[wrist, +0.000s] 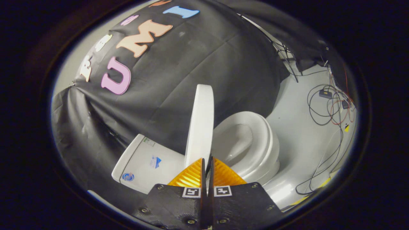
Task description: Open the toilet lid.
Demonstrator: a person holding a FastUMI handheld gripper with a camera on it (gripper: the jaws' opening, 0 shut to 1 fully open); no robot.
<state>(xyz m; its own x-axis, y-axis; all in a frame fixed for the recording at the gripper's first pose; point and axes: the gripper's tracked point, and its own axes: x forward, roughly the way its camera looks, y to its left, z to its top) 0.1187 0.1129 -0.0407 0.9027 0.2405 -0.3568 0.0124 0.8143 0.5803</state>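
Observation:
The white toilet lid (201, 124) stands raised, tilted away from the seat (266, 143) and open bowl (235, 143), with its rim edge-on to me. My gripper (207, 161) is shut, its fingers pressed together with nothing between them. The fingertips sit right at the lid's near edge, touching or almost touching it. The white tank (143, 163) lies on the far side of the lid from the bowl, with small stickers on it.
Black cloth wall (198, 64) hangs behind the toilet. Pale floor (300, 127) spreads beyond the bowl, with loose black and red cables (326, 108) and a small black box (325, 93) lying on it.

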